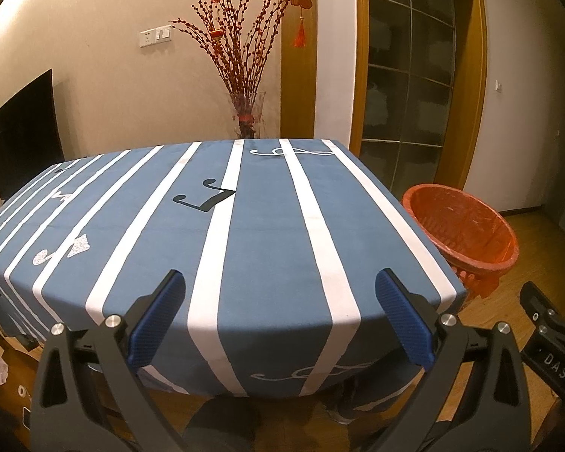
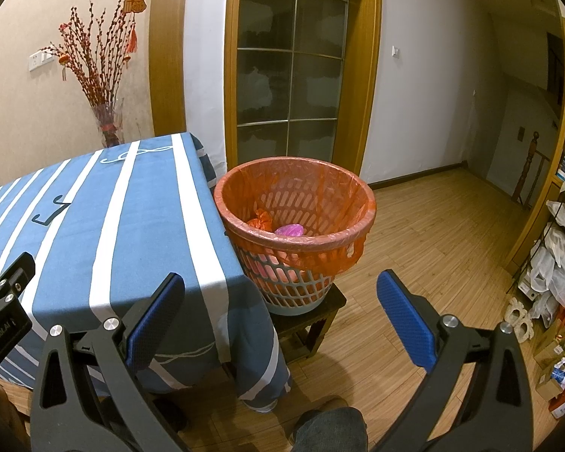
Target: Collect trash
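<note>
While both tongs, left tongs (image 1: 280, 316) and right tongs (image 2: 282, 316), hung spread and empty, the lined basket (image 2: 352, 222) stood ahead of the right pair, touching the worktop (image 2: 143, 233) edge, probably for easy drops. Knotted trash bags (image 2: 261, 220) lay inside; open floor (image 2: 433, 233) beyond.

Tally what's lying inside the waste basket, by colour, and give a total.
Orange tied bag: 1
Pink crumpled item: 1
Total: 2 visible in the basket; anything deeper is hidden by the rim.
</note>
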The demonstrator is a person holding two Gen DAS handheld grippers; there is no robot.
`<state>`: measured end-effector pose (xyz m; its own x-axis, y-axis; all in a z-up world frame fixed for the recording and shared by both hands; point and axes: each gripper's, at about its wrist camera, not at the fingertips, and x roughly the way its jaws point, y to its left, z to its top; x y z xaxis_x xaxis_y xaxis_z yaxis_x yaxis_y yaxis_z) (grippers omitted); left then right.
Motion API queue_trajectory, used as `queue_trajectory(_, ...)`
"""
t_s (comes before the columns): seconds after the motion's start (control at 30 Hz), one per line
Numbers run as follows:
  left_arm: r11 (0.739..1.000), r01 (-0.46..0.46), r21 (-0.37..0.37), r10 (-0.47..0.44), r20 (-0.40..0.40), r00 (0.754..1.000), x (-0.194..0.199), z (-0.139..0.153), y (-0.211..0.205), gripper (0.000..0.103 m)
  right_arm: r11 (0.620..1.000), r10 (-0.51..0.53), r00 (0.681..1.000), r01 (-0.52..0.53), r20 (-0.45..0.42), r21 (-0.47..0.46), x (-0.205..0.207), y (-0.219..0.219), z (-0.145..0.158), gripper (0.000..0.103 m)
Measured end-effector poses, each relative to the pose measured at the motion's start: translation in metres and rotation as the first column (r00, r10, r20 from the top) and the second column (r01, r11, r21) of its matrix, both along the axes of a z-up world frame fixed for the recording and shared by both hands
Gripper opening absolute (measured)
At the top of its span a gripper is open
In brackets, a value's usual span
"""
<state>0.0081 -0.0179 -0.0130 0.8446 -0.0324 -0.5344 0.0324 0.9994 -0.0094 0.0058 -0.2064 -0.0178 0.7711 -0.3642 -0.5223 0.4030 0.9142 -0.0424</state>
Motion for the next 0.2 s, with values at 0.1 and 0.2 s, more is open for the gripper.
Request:
queue_trajectory(0.1, 1.0, 0.003, 0.001, -0.003, 0.0, 1.0, -0.0004, 0.0, -0.0002, 0.099, 1.0, 0.0, 1.0, 0.0, 0.0, 0.0, 0.0, -0.0001, 0.0001, 0.1)
queue_trajectory(0.2, 1.0, 0.004, 0.003, -0.004, 0.001, 1.0, -0.0001, 0.0001, -0.0019, 0.099, 1.0, 0.0, 1.0, 0.0, 0.0, 0.0, -0.0011, 0.001, 0.0002, 0.1)
